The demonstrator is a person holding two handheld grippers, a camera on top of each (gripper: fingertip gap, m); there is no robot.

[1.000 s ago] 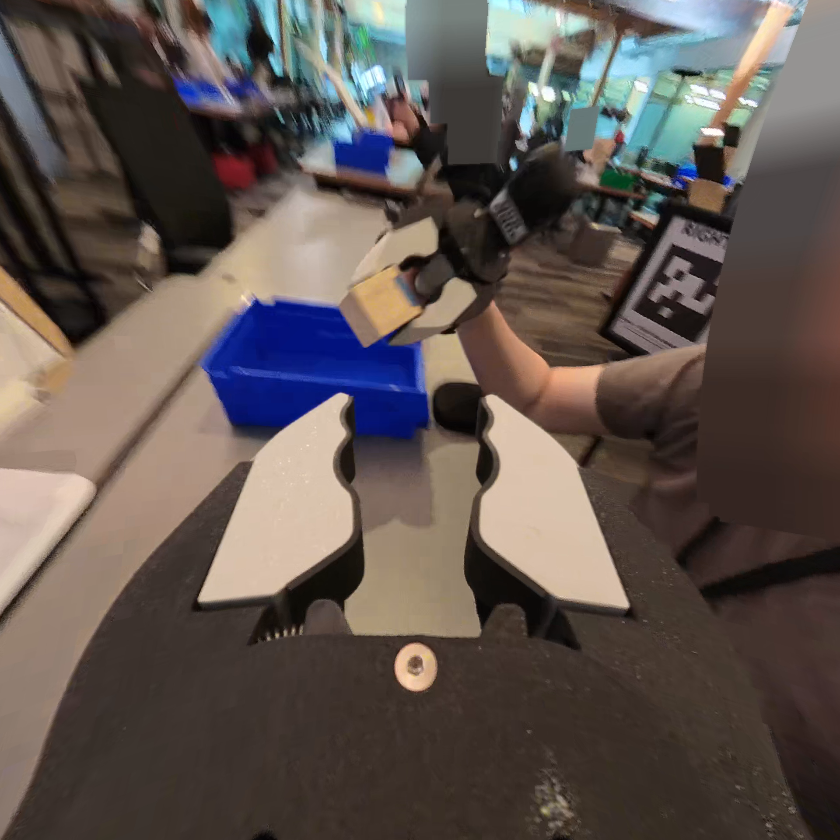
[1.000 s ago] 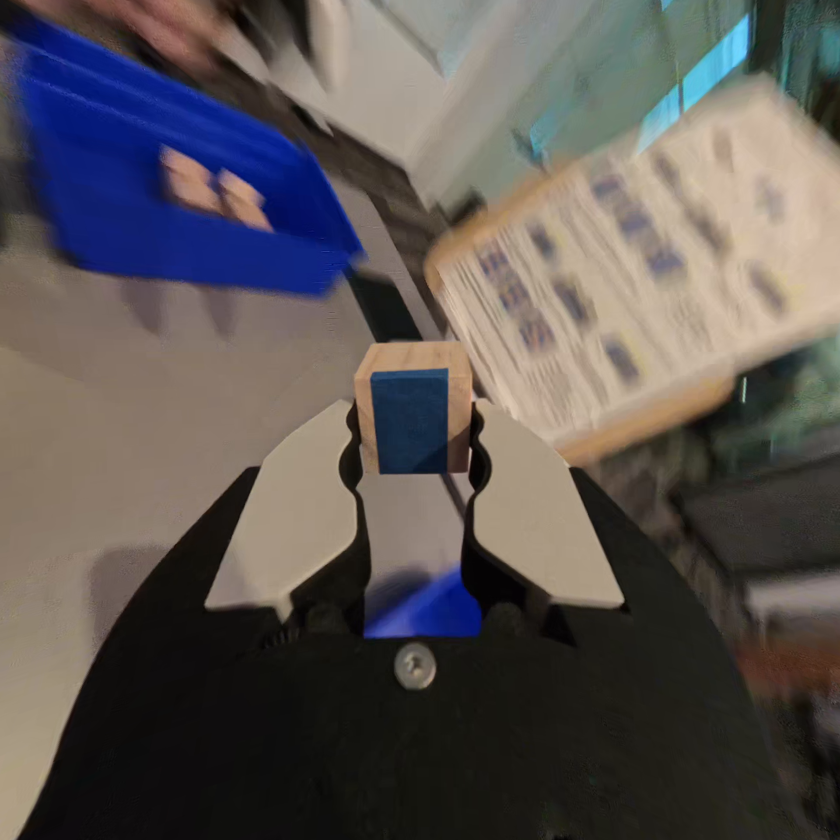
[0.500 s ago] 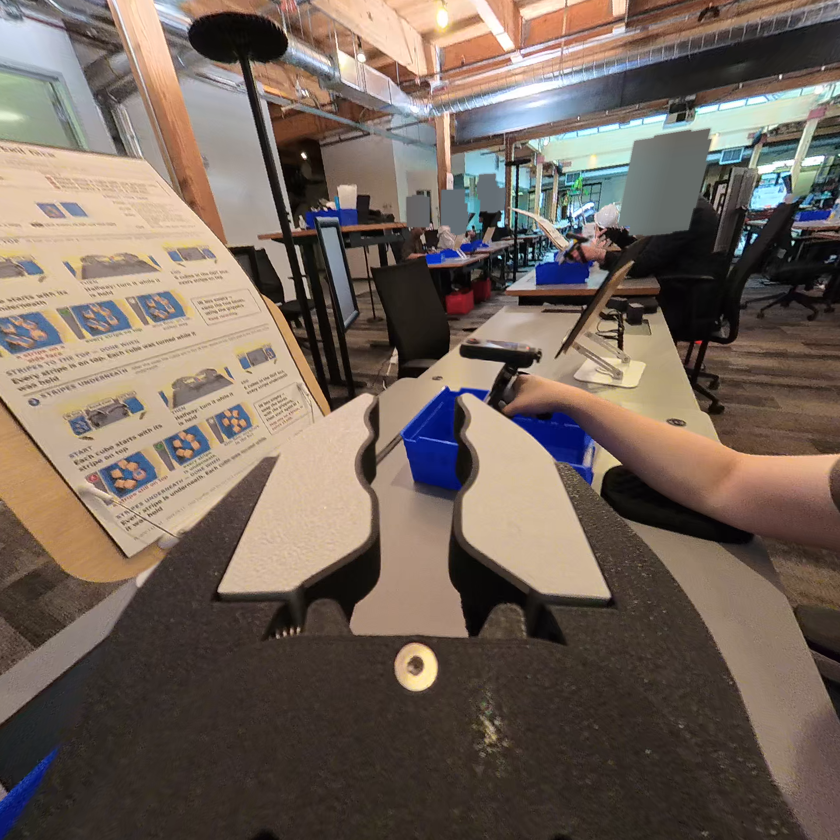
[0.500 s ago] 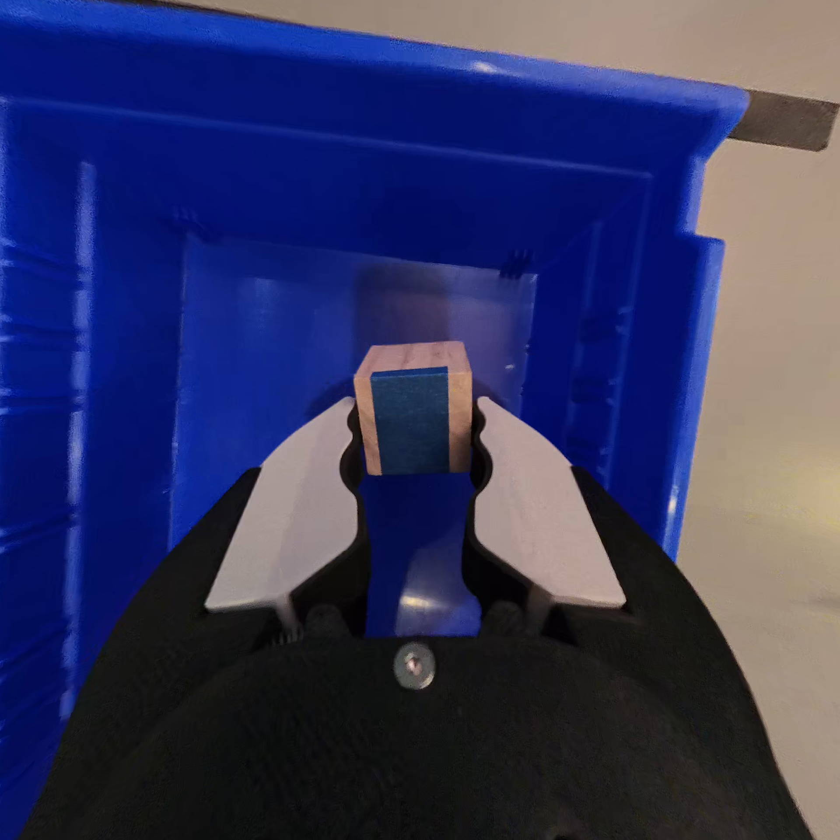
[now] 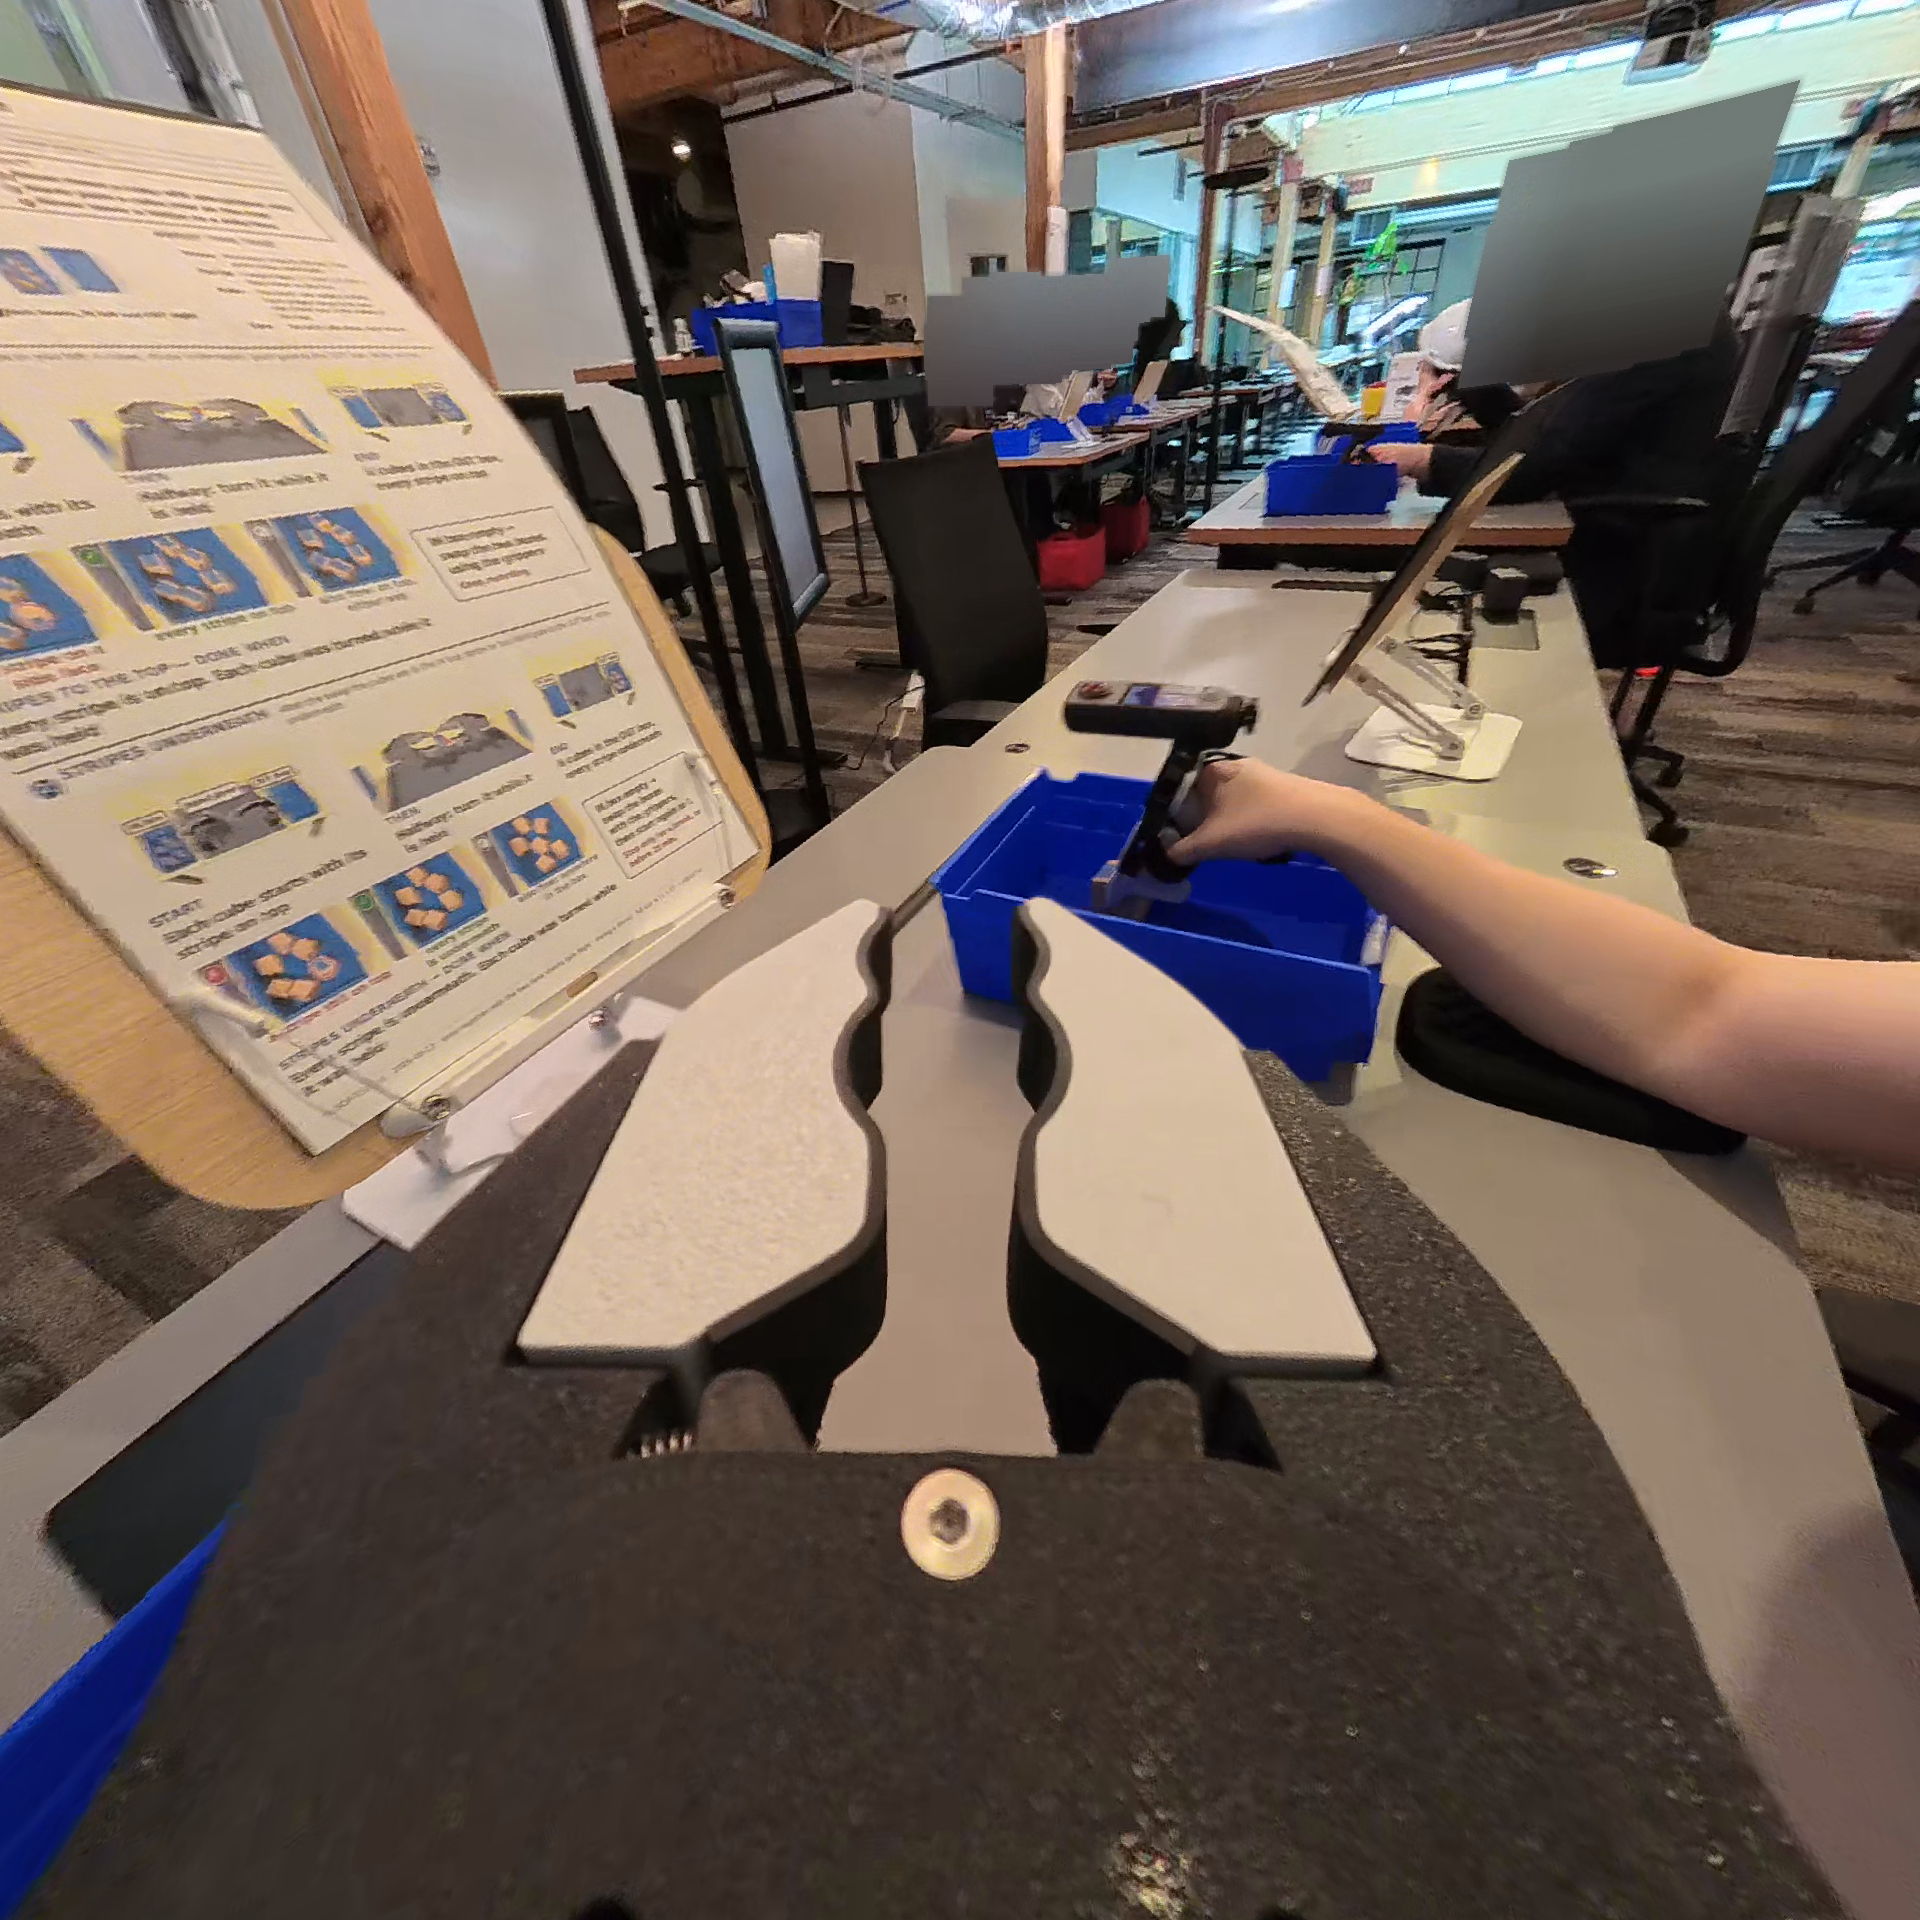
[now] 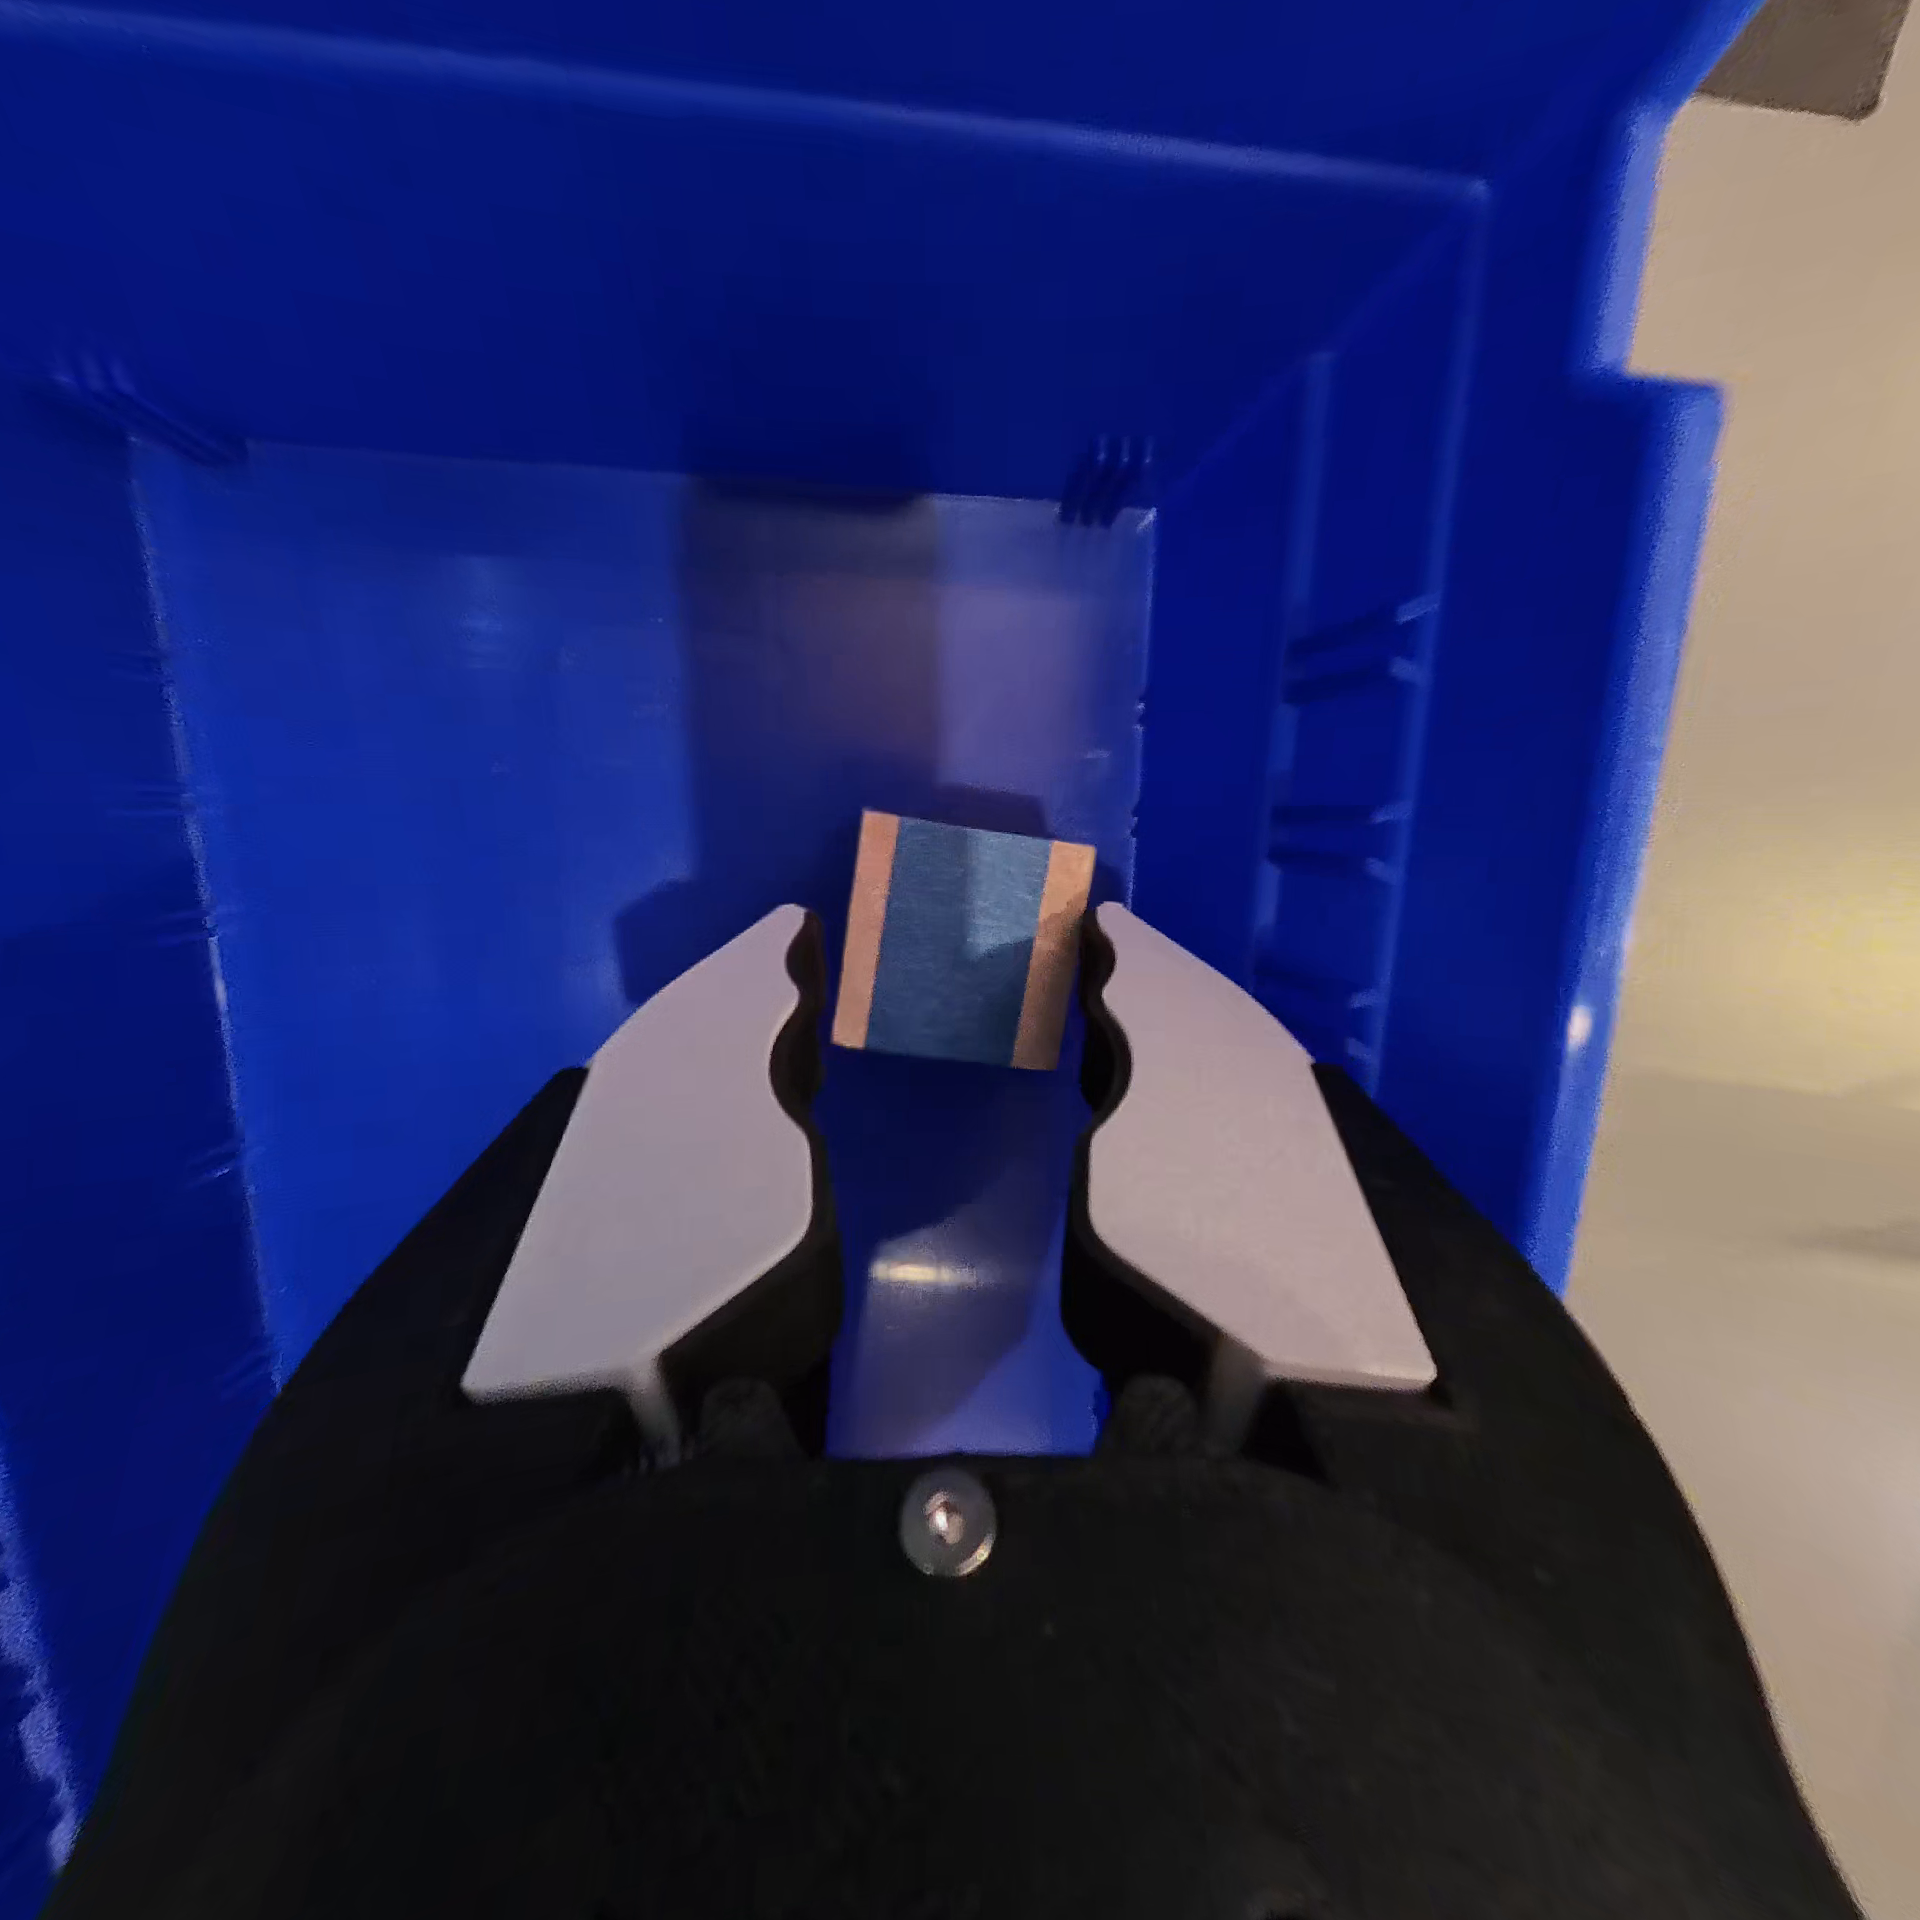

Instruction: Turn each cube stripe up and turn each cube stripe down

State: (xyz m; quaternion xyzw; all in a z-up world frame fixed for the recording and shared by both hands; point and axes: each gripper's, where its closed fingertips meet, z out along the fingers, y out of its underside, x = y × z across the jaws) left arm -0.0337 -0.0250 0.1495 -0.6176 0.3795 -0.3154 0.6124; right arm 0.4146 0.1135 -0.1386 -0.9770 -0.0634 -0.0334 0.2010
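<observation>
A wooden cube [image 6: 961, 940] with a blue stripe lies on the floor of the blue bin [image 6: 727, 260], stripe face up toward the camera. My right gripper [image 6: 951, 925] points down into the bin, its fingers slightly open on either side of the cube, with a thin gap on the left. In the left wrist view the right gripper [image 5: 1127, 883] is seen in a hand inside the blue bin [image 5: 1195, 977]. My left gripper [image 5: 951, 925] is open and empty, held above the grey table [image 5: 1558, 1299] short of the bin.
An instruction board [image 5: 312, 623] leans at the left on a wooden stand. A black wrist rest [image 5: 1538, 1081] lies right of the bin under the forearm. A second blue bin's corner [image 5: 62, 1704] shows at the bottom left. A tablet stand [image 5: 1423, 707] is farther back.
The right gripper carried the cube down into the bin, then let it go; the cube now lies flat with its stripe up. The left gripper swung round and steadied, still open.
</observation>
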